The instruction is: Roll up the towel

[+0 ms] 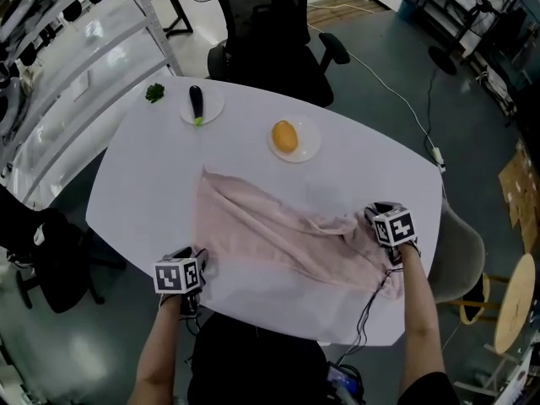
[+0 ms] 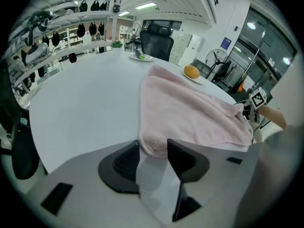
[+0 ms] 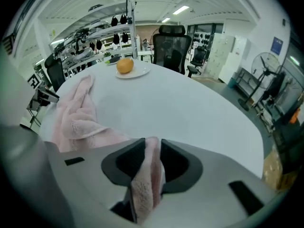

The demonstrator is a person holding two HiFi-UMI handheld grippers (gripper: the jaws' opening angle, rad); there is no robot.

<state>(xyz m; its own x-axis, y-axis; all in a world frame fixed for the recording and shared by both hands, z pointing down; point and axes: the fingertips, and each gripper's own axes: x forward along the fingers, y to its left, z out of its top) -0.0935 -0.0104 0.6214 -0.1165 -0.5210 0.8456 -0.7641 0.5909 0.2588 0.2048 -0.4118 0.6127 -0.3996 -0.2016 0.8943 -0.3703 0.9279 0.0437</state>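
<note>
- The white, smooth, round-cornered surface (image 1: 143, 175) carries everything.
- At its far left lies a small leafy green sprig (image 1: 154, 93), just beside a round white plate (image 1: 211, 108) holding a dark, glossy, slender eggplant (image 1: 196, 102).
- The left hand-held gripper (image 2: 153, 147) is clenched on the near left corner of the towel (image 1: 270, 234).
- The towel is pale pink and fluffy. It lies across the near half of the surface, flat on the left and rumpled into ridges toward the right.
- A second white plate (image 1: 305, 146) holds an oval orange (image 1: 285, 137).
- The right hand-held gripper (image 3: 152, 145) pinches a folded right edge of the towel.
</note>
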